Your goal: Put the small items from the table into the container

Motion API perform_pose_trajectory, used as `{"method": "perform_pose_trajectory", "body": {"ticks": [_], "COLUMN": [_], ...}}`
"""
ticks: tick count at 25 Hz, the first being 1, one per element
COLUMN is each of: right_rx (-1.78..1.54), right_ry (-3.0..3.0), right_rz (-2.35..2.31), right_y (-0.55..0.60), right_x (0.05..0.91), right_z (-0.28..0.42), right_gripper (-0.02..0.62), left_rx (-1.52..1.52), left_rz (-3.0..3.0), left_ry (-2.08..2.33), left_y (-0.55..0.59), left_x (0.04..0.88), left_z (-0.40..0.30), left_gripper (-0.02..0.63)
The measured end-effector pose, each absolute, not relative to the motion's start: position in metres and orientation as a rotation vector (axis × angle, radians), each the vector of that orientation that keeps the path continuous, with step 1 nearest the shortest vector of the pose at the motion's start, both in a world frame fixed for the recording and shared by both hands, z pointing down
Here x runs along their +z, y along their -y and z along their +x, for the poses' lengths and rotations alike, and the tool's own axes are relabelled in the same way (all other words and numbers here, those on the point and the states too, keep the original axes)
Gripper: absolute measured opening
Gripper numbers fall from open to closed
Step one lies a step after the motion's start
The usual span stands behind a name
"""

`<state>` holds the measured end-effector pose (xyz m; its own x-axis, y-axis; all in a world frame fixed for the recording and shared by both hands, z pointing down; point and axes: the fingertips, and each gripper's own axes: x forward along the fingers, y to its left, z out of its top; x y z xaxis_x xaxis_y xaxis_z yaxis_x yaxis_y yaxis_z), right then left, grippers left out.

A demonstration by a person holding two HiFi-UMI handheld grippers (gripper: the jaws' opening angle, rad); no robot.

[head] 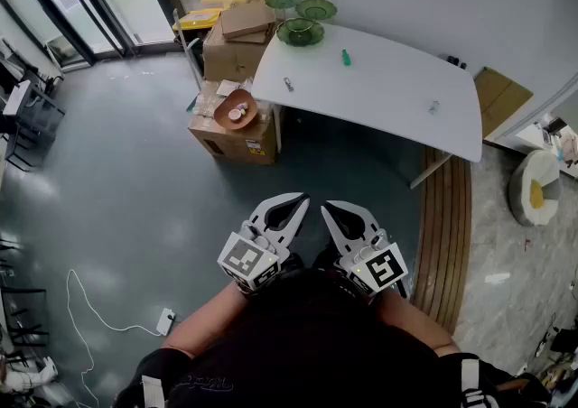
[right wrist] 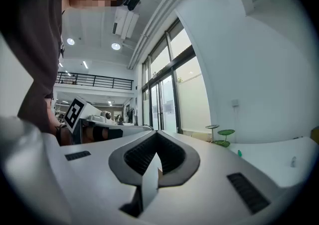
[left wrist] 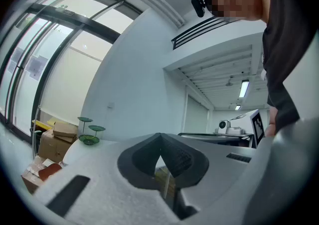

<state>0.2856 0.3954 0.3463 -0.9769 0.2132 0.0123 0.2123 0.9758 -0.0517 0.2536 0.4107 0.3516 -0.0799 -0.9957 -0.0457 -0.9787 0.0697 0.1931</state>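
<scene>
White tabletop (head: 379, 95) lies well ahead of left hand-held gripper (head: 294, 206) and right hand-held gripper (head: 332, 210), both closed, empty; approaching seems next.

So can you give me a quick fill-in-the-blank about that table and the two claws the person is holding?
The tiered stand on the white table is coloured ____.
The brown stacks beside the table are cardboard ____.
The left gripper and the right gripper both have their jaws ____.
Between those jaws there is ____.
Missing words: green; boxes; shut; nothing.
</scene>
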Motion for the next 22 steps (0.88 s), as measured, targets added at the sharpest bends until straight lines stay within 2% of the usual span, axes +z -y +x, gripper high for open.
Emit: {"method": "perform_pose_trajectory", "body": {"ticks": [10, 22], "right_rx": [0.108, 0.187], "right_ry": [3.086, 3.111], "right_rz": [-0.392, -0.513], "right_y": [-0.363, -0.254], "right_x": [0.355, 0.339], "right_z": [0.269, 0.251], "right_gripper": [0.014, 0.015], "left_rx": [-0.215, -0.186], "left_rz": [2.058, 2.057], "left_ry": [2.252, 2.278], "left_y": [-0.377, -0.262], "left_x": [0.352, 0.348], "left_z": [0.241, 0.233], "left_gripper": [0.006, 0.006]}}
